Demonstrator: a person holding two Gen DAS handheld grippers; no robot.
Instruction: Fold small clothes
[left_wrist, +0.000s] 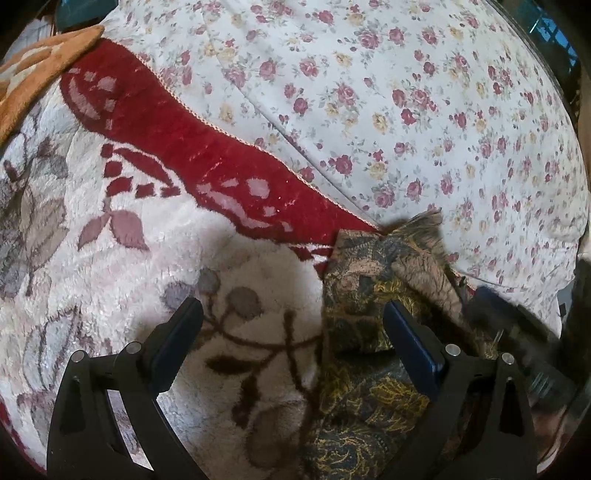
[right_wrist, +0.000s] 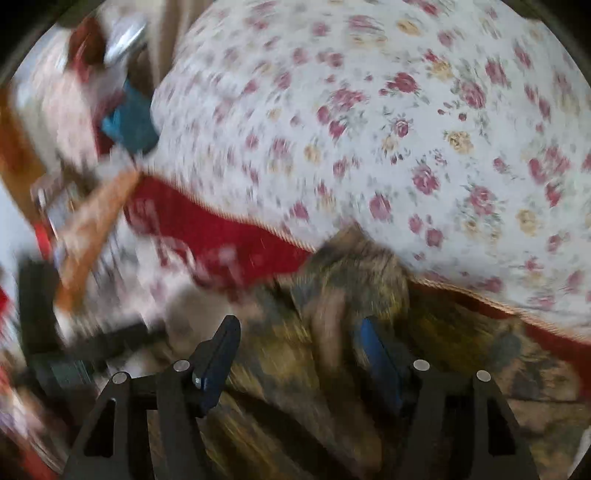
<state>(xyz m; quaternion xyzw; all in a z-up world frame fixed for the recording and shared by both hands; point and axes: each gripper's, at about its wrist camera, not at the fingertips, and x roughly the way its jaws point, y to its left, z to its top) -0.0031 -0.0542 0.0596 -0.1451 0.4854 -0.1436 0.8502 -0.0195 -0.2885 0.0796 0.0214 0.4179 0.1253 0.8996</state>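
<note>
A small dark garment with a gold and olive leaf print lies partly folded on a fluffy white and red blanket. My left gripper is open, low over the blanket, its right finger over the garment's left part. In the right wrist view, which is blurred by motion, the same garment lies under my right gripper, which is open and holds nothing.
A white sheet with red roses covers the bed beyond the blanket and shows in the right wrist view. An orange patterned cloth lies at the far left. A blue object sits at the bed's far left.
</note>
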